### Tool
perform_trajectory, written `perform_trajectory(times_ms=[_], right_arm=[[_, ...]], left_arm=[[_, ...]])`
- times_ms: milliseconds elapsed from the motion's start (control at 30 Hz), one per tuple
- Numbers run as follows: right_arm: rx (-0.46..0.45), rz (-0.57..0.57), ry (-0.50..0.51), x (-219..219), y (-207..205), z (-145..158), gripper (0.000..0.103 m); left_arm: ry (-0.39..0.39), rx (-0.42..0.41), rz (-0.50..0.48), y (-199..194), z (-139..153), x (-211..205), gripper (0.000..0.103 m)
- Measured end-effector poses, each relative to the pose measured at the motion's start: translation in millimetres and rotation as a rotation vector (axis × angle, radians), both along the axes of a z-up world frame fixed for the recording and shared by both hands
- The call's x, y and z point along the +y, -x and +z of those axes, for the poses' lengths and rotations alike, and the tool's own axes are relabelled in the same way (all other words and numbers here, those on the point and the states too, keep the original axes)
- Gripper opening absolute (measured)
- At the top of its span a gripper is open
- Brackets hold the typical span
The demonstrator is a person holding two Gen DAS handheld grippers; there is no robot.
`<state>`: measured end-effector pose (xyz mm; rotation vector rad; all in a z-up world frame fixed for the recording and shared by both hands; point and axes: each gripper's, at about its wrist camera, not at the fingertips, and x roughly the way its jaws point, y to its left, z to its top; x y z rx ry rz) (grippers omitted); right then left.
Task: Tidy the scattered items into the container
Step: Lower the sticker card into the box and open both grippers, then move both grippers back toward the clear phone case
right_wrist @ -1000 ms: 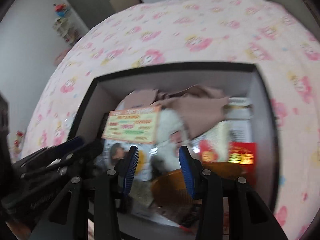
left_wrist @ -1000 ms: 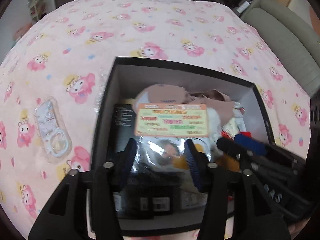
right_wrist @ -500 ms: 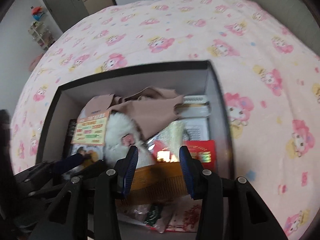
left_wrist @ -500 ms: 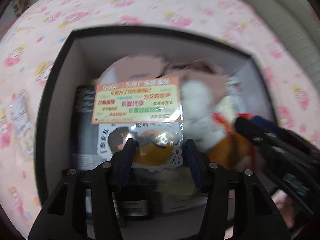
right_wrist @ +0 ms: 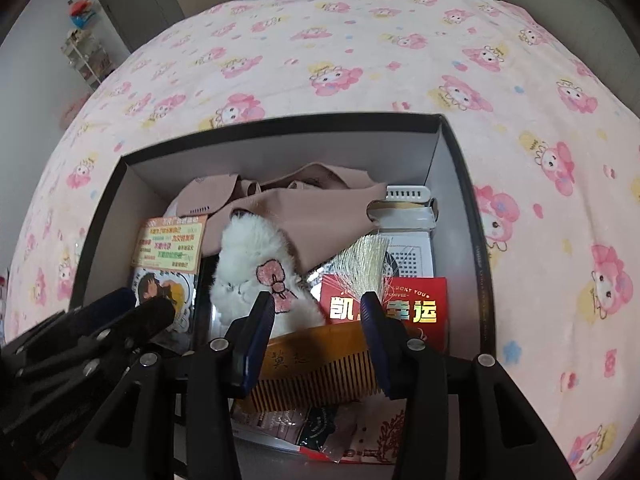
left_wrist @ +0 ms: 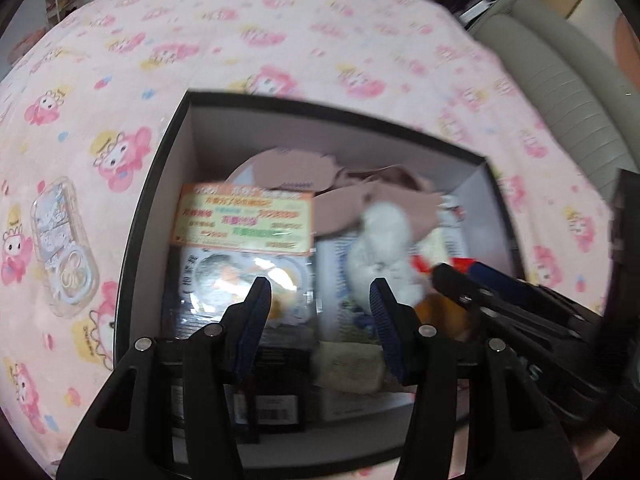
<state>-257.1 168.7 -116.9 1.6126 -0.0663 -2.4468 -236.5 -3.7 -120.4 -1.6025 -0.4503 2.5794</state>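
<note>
A black box (left_wrist: 160,168) (right_wrist: 460,152) sits on the pink bed cover and holds several items: a sticker pack (left_wrist: 244,224) (right_wrist: 170,244), a white plush (right_wrist: 256,264), pink cloth (right_wrist: 320,200), a red packet (right_wrist: 404,308) and a wooden comb (right_wrist: 320,364). My left gripper (left_wrist: 316,296) is open and empty over the box's near left part. My right gripper (right_wrist: 316,308) is open and empty above the comb. A clear plastic pack (left_wrist: 64,248) lies on the cover left of the box.
The pink cartoon-print bed cover (right_wrist: 360,60) spreads all round the box. A beige sofa (left_wrist: 560,60) stands to the right. Cabinets and a shelf (right_wrist: 88,56) stand at the far left of the room. Each gripper shows at the edge of the other's view.
The left gripper let go of the sticker pack, which now lies in the box, and drew back. The right gripper moved right and back; the comb is now in view.
</note>
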Motion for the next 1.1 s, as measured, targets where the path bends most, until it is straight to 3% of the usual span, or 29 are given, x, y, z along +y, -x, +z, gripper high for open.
perform_trajectory(times_ms=[200,533,800,1100], right_arm=[[0.076,-0.018,0.016,3,-24,25,0.051],[0.185,0.032,0.017,-14,-88,61,0.051],[0.200,0.041,0.062,-28,-147,73,0.051],[0.203,0.077,0.062,-57,-179,80,0.051]], left_arm=[[-0.009,0.059,-0.045,-23,23,4,0.053],[-0.042,0.098,-0.118,-85,51,-14,0.053],[-0.055,0.119,-0.171,-141,66,-25,0.054],[-0.056,0.136,-0.142,-181,71,-53,0.054]])
